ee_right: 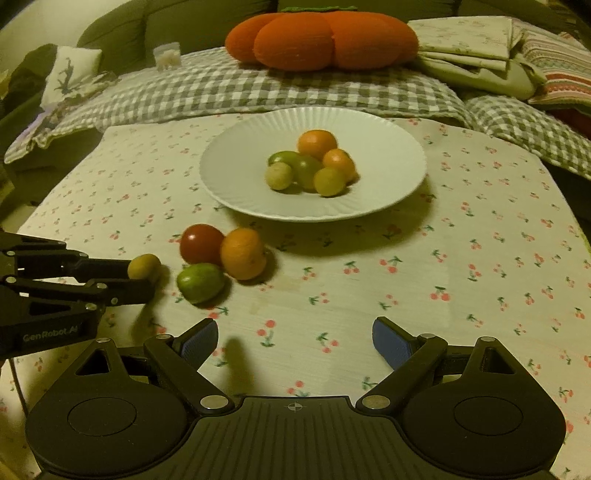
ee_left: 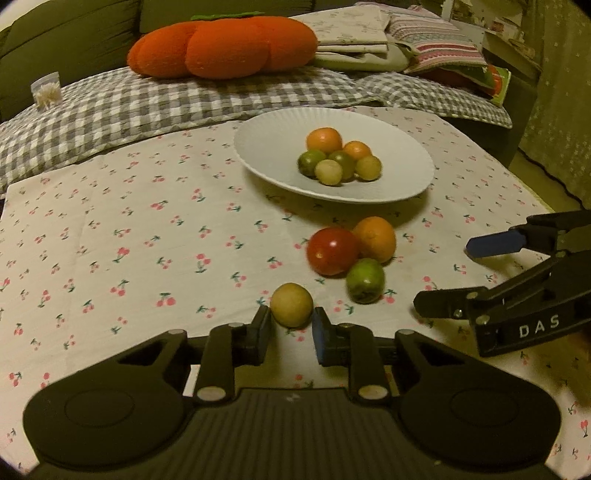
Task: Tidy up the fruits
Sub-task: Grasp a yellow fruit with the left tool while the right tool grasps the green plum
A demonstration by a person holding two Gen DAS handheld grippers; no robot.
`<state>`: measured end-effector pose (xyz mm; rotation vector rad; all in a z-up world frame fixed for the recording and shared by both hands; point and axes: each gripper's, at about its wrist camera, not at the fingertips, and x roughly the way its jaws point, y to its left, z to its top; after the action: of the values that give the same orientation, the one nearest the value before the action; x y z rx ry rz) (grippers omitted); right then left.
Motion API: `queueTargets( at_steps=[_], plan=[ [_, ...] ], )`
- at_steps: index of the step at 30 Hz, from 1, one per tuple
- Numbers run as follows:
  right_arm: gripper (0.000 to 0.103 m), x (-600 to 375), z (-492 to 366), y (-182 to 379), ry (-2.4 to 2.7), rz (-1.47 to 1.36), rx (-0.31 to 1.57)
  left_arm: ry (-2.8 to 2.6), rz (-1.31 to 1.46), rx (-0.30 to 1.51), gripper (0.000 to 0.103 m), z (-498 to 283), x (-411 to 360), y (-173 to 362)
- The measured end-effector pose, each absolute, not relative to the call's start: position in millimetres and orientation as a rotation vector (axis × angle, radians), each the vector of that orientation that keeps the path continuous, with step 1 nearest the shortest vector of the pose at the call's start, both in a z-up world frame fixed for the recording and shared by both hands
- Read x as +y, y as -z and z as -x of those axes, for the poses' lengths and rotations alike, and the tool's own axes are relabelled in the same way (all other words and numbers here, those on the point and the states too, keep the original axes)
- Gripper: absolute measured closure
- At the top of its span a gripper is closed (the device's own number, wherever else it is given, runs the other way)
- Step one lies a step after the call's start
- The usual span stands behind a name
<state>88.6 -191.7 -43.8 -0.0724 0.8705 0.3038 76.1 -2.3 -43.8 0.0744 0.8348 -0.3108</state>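
Two views look down my two hand-held tools at a desk (ee_left: 110,229) covered by a white cloth printed with small red cherries.

In the left wrist view, my left tool (ee_left: 291,321) sits at the bottom centre of the frame, its jaws drawn narrow and pressed against both sides of a small yellow fruit (ee_left: 291,304) that rests on the cloth. Just above and right of it lies a loose cluster of three fruits touching one another: a red tomato (ee_left: 332,251), an orange fruit (ee_left: 375,238) behind it, and a green fruit (ee_left: 365,280) in front.

Higher, in the upper middle of the frame, stands a white ribbed plate (ee_left: 266,147) holding a heap of six small fruits (ee_left: 338,158), two orange and four green or yellowish.

My right tool (ee_left: 443,277) enters from the right edge of that view; its jaws stand wide apart with nothing between them. In the right wrist view the same tool fills the bottom of the frame, its blue pads (ee_right: 199,341) spread over bare cloth, and the left tool reaches in from the left edge, gripping the yellow fruit.

Across the top of both views lies a grey checked blanket (ee_left: 147,107) bearing an orange pumpkin-shaped cushion (ee_left: 221,46) and folded cloths (ee_left: 354,33)
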Motion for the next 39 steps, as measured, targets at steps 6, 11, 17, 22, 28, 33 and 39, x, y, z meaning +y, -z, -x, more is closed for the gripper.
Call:
queueTargets(
  at_steps=[6,11,17,22,28,33,39],
  plan=[
    [0.011,-175.6,-89.6,45.2,-0.337,0.083,0.872,0.297,-0.073,0.834,0.081,-73.4,6.2,42.0],
    [0.013,-163.9,-91.8,45.0,-0.361,0.075,0.876,0.294,-0.072,0.834,0.081,-71.9,10.1,40.9],
    [0.026,-151.8,-94.2,45.5,-0.389,0.079,0.881,0.293,-0.070,0.833,0.081,-71.2,13.7,40.7],
    [0.046,-144.2,-94.9,45.4,-0.408,0.088,0.880,0.291,-0.066,0.833,0.081,-69.8,18.7,40.1],
    [0.060,-141.1,-97.1,45.3,-0.413,0.079,0.879,0.292,-0.066,0.832,0.081,-69.2,18.3,39.9],
    [0.067,-138.3,-98.9,45.3,-0.421,0.074,0.879,0.291,-0.066,0.832,0.081,-68.8,17.5,39.9],
    [0.071,-137.1,-100.1,45.7,-0.422,0.072,0.876,0.290,-0.066,0.832,0.081,-69.1,17.0,40.1]
  ],
)
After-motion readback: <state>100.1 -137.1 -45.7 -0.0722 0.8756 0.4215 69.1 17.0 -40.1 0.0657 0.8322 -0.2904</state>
